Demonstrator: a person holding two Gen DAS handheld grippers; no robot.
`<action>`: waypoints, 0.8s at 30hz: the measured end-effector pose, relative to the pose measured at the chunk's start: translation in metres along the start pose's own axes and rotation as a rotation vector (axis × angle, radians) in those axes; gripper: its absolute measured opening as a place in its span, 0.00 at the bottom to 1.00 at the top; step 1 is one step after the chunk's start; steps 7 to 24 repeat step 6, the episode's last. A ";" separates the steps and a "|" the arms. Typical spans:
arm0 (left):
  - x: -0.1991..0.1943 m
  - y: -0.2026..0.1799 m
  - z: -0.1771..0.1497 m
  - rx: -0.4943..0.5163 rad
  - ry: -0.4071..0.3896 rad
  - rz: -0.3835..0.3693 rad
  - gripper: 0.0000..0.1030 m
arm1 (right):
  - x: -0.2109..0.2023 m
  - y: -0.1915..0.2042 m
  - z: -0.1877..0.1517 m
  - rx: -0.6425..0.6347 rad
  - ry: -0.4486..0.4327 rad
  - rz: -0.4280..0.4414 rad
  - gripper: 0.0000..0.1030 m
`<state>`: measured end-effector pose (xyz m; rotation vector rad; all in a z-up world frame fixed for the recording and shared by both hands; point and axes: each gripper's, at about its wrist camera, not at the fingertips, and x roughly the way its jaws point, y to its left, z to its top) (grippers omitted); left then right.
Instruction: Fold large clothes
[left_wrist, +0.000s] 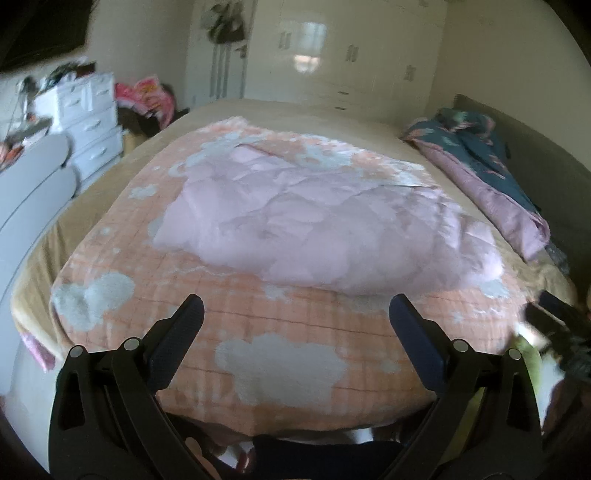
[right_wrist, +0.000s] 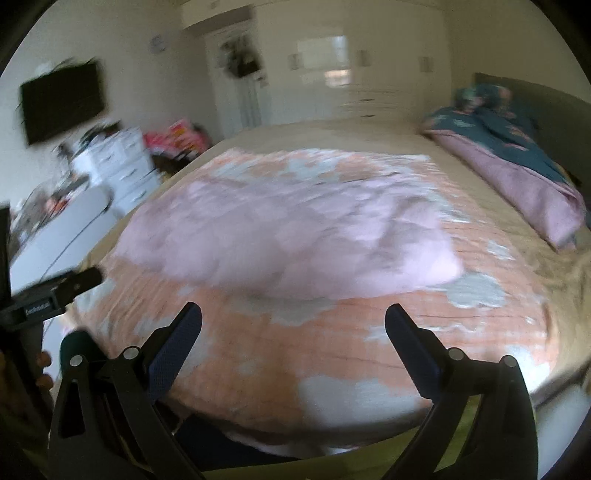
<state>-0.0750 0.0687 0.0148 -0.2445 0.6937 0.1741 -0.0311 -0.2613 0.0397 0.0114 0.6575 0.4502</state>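
Left gripper (left_wrist: 295, 308) and right gripper (right_wrist: 293, 317): we see both with jaws spread wide, nothing held, hovering over the near end of the bed (left_wrist: 291, 107). Pink padded garment (left_wrist: 314, 225) lies bunched mid-bed on the peach cloud-print blanket (left_wrist: 236, 314) (right view blurred). Teal-and-pink duvet (left_wrist: 491, 177) sits by the headboard.

A wide bed (left_wrist: 207, 110) fills the room. Glossy white wardrobes (left_wrist: 332, 55) stand at twelve o'clock, catching window glare. White drawers (left_wrist: 92, 122) sit at ten o'clock, a dark TV (right_wrist: 62, 99) on the cream wall, a headboard (right_wrist: 535, 99) at two o'clock.
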 end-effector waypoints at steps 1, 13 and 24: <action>0.007 0.011 0.003 -0.022 0.015 0.018 0.91 | -0.003 -0.015 0.000 0.030 -0.011 -0.020 0.96; 0.051 0.100 0.036 -0.174 0.056 0.157 0.91 | -0.027 -0.168 -0.031 0.284 -0.041 -0.385 0.96; 0.051 0.100 0.036 -0.174 0.056 0.157 0.91 | -0.027 -0.168 -0.031 0.284 -0.041 -0.385 0.96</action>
